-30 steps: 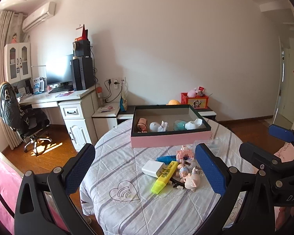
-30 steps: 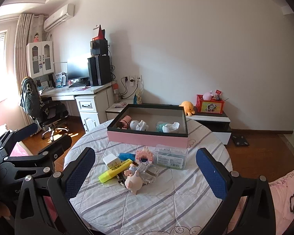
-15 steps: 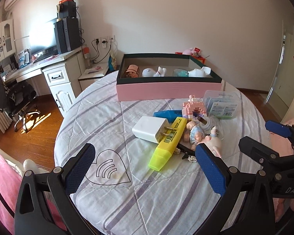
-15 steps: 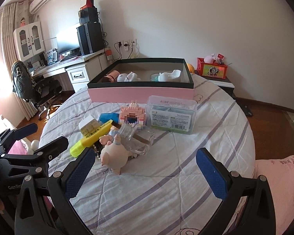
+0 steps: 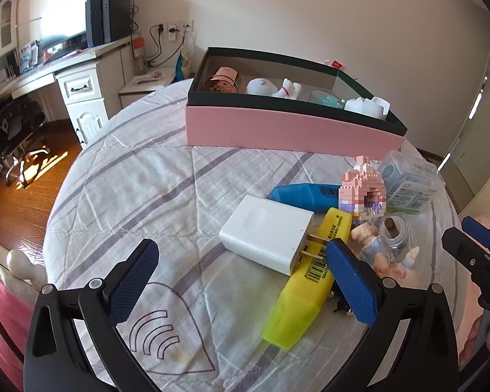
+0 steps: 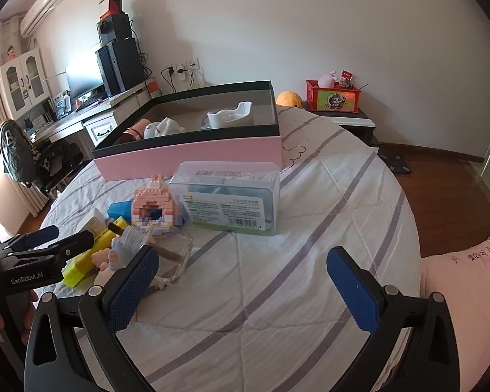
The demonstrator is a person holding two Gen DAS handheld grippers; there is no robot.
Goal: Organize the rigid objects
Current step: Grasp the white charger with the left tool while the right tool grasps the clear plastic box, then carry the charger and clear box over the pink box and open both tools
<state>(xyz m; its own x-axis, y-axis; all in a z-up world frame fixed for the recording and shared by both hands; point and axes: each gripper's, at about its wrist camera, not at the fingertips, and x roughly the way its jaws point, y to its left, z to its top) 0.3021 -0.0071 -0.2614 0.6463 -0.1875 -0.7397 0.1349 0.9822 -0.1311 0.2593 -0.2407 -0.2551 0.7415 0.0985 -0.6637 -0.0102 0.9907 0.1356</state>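
My left gripper (image 5: 241,276) hangs low over the round table (image 5: 140,176) with its two blue-padded fingers spread wide and nothing between them; the right-hand pad sits in front of the yellow highlighter (image 5: 310,277). My right gripper (image 6: 241,282) is likewise spread wide and holds nothing, over bare striped cloth, its left pad just beside the loose pile.

The pile lies together near the middle of the table. I count one white charger plug (image 5: 266,233), its two prongs resting on the yellow highlighter; one blue highlighter (image 5: 305,192) behind it; one pink brick-built house (image 6: 153,204); one small pig figure (image 5: 370,248), partly hidden; and one clear glass piece (image 6: 176,261) whose shape I cannot make out. One clear plastic box (image 6: 230,197) with a green label stands just right of the brick house.

Behind the pile stands one long pink box (image 5: 287,132) with a dark rim, open on top. Inside I can count four things in a row: one brown-haired doll head (image 5: 223,80), one white figure (image 5: 272,87), one teal item (image 5: 326,99) mostly hidden by the wall, and one white holder (image 6: 230,116).

Off the table, one red box (image 6: 333,98) sits on a low cabinet by the wall.
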